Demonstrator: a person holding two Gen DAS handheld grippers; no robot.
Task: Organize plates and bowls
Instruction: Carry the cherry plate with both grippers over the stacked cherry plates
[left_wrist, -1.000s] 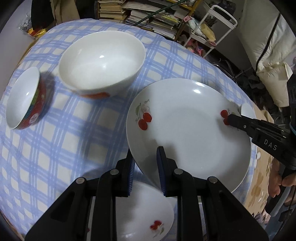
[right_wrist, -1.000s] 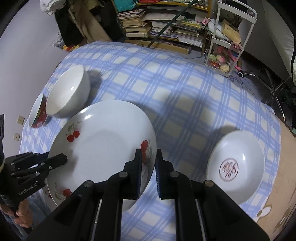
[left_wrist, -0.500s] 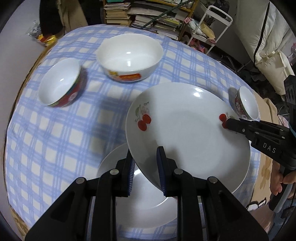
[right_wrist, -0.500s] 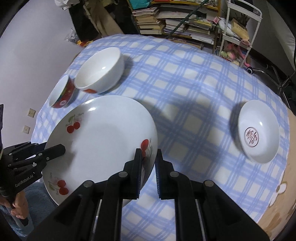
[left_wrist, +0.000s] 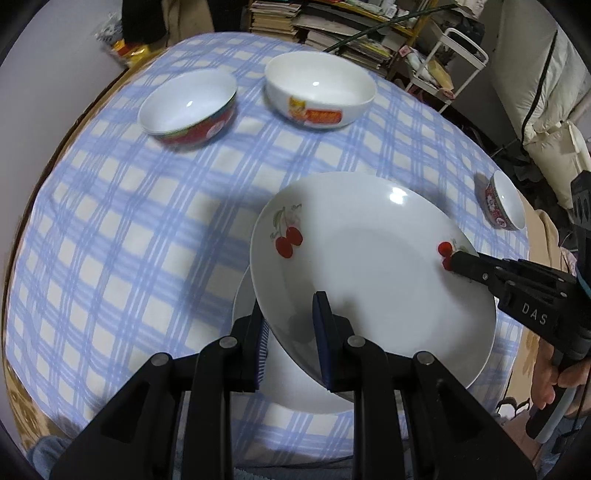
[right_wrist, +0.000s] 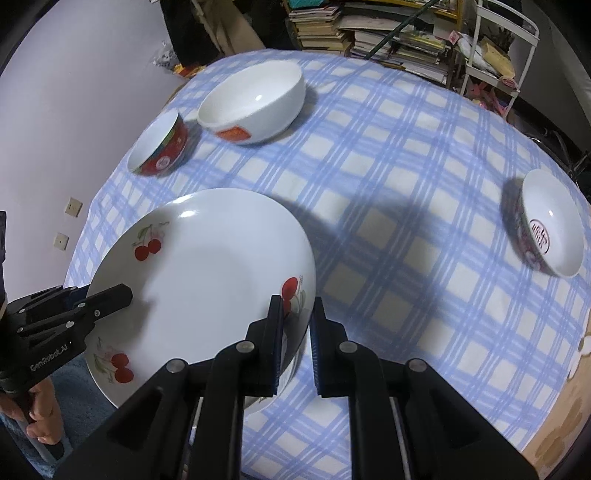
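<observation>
Left wrist view: my left gripper (left_wrist: 290, 325) has its fingers (left_wrist: 320, 332) clamped on the near rim of the cherry plate (left_wrist: 369, 269), one finger above and one below. The plate is tilted, held above a second plate (left_wrist: 295, 387) lying flat on the bench (left_wrist: 147, 240) with its blue checked cloth. My right gripper (left_wrist: 456, 260) grips the opposite rim, over a cherry print. At the far side stand a red-sided bowl (left_wrist: 188, 107) and, near it, a large white bowl (left_wrist: 319, 90). A small patterned bowl (left_wrist: 504, 201) sits well apart at the right edge.

Right wrist view: my right gripper (right_wrist: 297, 325) is closed narrow on the cherry plate (right_wrist: 203, 273) rim, just beside a cherry print. My left gripper (right_wrist: 125, 293) holds the opposite rim. The red-sided bowl (right_wrist: 159, 147) and the large white bowl (right_wrist: 253, 99) stand just beside each other at the far left; whether they touch, I cannot tell. The small patterned bowl (right_wrist: 550, 229) sits alone at the right. The lower plate is almost wholly hidden under the held one.
</observation>
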